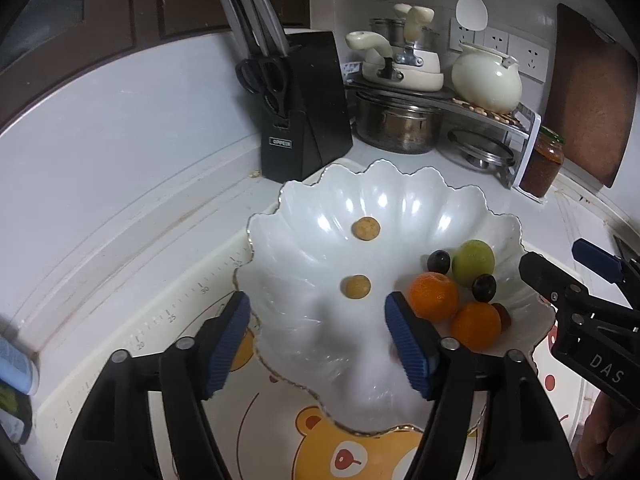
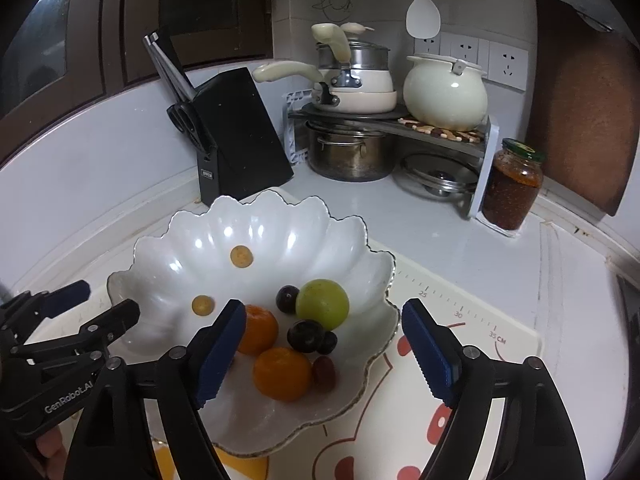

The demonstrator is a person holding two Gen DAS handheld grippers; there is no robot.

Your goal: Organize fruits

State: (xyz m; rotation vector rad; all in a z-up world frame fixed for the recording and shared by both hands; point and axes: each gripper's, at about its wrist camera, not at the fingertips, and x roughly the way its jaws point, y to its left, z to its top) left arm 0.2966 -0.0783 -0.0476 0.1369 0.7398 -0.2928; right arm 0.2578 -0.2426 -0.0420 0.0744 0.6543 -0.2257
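A white scalloped bowl (image 1: 400,200) (image 2: 168,240) sits on a bear-print mat. In it lie two small tan round fruits (image 1: 365,228) (image 1: 355,287), two oranges (image 1: 434,295) (image 1: 476,325), a green fruit (image 1: 473,262), dark grapes (image 1: 439,261) (image 1: 483,287) and a reddish fruit (image 1: 503,313). The right wrist view shows the same: oranges (image 2: 258,329) (image 2: 282,374), green fruit (image 2: 322,303), dark grapes (image 2: 306,335). My left gripper (image 1: 318,344) is open and empty over the bowl's near left. My right gripper (image 2: 324,356) is open and empty over the fruit pile.
A black knife block (image 1: 302,108) stands behind the bowl. A rack with pots and a cream kettle (image 1: 486,76) fills the back corner. A jar of red sauce (image 2: 512,184) stands at the rack's right end, and a wooden board (image 2: 580,100) leans on the wall.
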